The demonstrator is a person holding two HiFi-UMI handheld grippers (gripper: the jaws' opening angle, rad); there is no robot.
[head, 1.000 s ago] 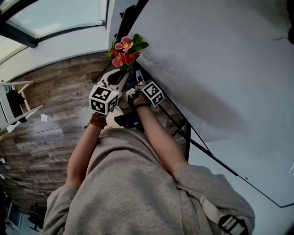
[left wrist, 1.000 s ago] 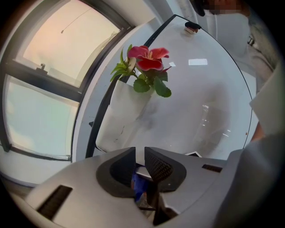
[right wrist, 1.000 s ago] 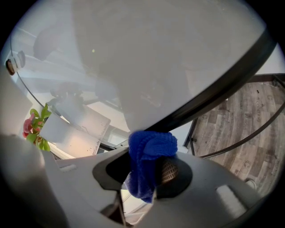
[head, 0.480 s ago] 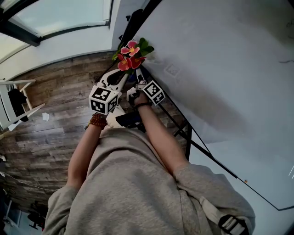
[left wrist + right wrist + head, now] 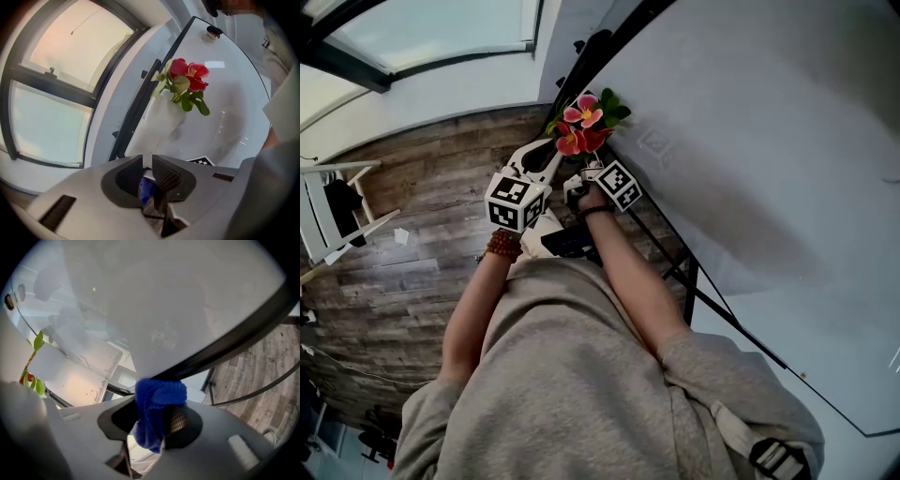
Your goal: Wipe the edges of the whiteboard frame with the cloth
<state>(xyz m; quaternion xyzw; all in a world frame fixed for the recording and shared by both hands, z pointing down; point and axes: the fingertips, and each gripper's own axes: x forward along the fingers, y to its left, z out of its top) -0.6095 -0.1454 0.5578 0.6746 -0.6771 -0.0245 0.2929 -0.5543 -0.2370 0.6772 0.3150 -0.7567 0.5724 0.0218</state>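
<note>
The whiteboard [image 5: 750,141] fills the right of the head view, and its black frame [image 5: 602,58] runs down past red and pink flowers [image 5: 584,122] fixed at the edge. My right gripper [image 5: 157,401] is shut on a bunched blue cloth [image 5: 159,397]. The cloth is pressed against the frame [image 5: 234,341] under the white board [image 5: 164,296]. In the head view the right gripper [image 5: 586,173] sits just below the flowers. My left gripper [image 5: 544,152] is beside it, off the board. The left gripper [image 5: 146,159] has its jaws shut, pointing toward the flowers [image 5: 187,77]; a small blue patch shows low behind them.
The board's black stand legs [image 5: 684,281] cross below the frame, over a wood-plank floor [image 5: 412,262]. A white rack [image 5: 333,211] stands at the far left, with a window [image 5: 422,33] above. A small dark object [image 5: 213,32] sticks to the board's top.
Both grippers have crept along the frame edge and stand closer to the flowers than before. The head view has swung a little, and the cloth stays in the right gripper.
</note>
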